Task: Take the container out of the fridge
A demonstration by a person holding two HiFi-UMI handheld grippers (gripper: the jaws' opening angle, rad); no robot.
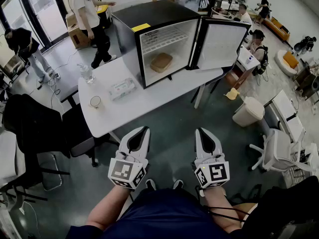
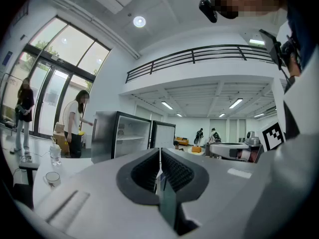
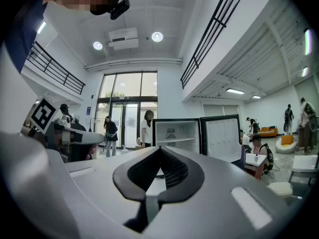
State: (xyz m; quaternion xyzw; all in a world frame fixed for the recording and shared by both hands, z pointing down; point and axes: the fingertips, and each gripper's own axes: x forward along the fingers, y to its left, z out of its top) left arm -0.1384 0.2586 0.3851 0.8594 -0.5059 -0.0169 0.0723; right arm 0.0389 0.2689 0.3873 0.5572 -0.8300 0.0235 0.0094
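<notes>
Our left hand-held gripper [image 1: 143, 131] and right hand-held gripper [image 1: 201, 131] are both clenched and empty, short of the desk [image 1: 130, 105]; the brown container [image 1: 161, 62] lies ahead on the open fridge's [image 1: 149, 19] floor, below its shelf, slightly nearer our left.

Bearings as in the head view, 12 o'clock straight ahead of the person.

- Table [image 1: 149, 106]: centre, running from 8 to 2 o'clock.
- Fridge [image 1: 127, 34]: on the table's far end, 12 o'clock.
- Fridge door [image 1: 222, 44]: swung open at the fridge's 3 o'clock side.
- Shelf [image 1: 164, 36]: inside the fridge, upper part.
- Container [image 1: 161, 62]: inside the fridge, lower compartment, beneath the shelf.
- Packet [image 1: 122, 88]: on the table, 8 o'clock of the fridge, near it.
- Bottle [image 1: 87, 73]: table's far left corner, 10 o'clock of the packet.
- Cup [image 1: 94, 101]: on the table, 8 o'clock of the packet.
- Chair [image 1: 35, 128]: 9 o'clock, off the table's left end.
- Bin [image 1: 247, 111]: on the floor, 3 o'clock.
- Left gripper [image 1: 144, 129], right gripper [image 1: 200, 130]: 6 o'clock, side by side, apart, before the table's near edge.
</notes>
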